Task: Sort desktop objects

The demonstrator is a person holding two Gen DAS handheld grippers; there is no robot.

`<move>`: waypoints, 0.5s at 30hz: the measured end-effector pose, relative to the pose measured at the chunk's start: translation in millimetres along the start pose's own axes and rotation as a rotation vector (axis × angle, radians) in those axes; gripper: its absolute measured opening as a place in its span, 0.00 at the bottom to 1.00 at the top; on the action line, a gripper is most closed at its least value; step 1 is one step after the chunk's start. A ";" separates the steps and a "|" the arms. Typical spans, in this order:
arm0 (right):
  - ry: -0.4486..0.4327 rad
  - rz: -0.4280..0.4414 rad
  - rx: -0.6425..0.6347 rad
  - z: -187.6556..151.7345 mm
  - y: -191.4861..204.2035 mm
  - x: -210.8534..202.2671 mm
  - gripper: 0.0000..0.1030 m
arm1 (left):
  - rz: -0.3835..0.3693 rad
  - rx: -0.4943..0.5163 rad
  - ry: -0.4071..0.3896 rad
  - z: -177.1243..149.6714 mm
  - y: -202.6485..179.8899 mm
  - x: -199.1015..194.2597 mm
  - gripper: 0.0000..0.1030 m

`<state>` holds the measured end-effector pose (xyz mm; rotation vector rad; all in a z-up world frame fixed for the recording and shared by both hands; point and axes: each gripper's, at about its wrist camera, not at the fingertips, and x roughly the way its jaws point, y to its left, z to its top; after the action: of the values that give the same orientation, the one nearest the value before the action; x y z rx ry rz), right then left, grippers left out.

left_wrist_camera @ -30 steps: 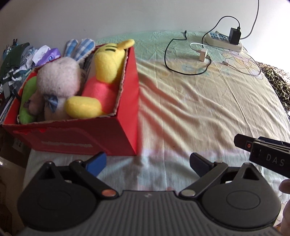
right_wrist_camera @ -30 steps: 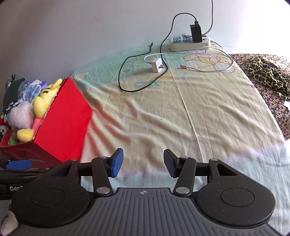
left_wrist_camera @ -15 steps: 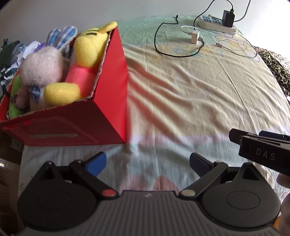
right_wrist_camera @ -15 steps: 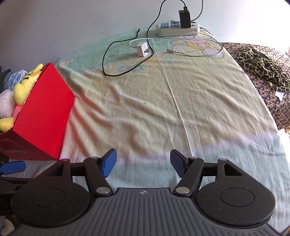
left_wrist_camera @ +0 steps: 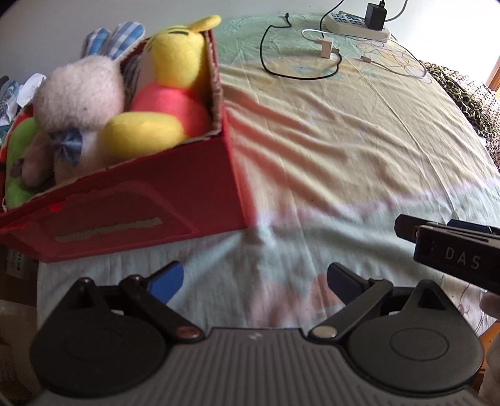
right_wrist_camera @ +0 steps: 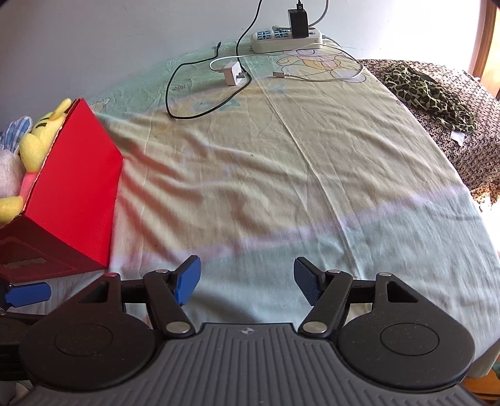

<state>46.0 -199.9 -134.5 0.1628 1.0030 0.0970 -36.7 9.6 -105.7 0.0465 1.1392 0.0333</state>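
Note:
A red box stands at the left on the sheet-covered surface and holds plush toys: a yellow bear in a pink shirt, a pale bunny and a green toy. The box also shows in the right wrist view. My left gripper is open and empty, just in front of the box's near right corner. My right gripper is open and empty over bare sheet; its body shows in the left wrist view. A white charger plug, black cable and white cable lie at the far end.
A white power strip with a black adapter sits against the back wall. A camouflage cloth lies on a dark patterned cover at the right. Clothes are piled left of the box. The sheet's edge drops off at the front left.
Both grippers have moved forward, closer to the box and the far cables. The right gripper's jaws have opened wider. The left gripper's view has tilted, and the box looks larger.

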 end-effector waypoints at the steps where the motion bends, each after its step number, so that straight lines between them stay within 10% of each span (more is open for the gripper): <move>1: 0.000 -0.007 0.001 -3.1 6.1 -0.5 0.67 | -0.002 0.000 0.001 -2.0 7.2 -0.6 0.96; 15: -0.034 -0.056 0.030 -40.7 92.3 -14.9 0.67 | 0.019 0.053 -0.076 -23.2 88.8 -31.2 0.96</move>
<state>3.0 -107.7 -126.9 0.1631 0.9750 0.0281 -71.0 97.1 -82.3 0.1052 1.0633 0.0176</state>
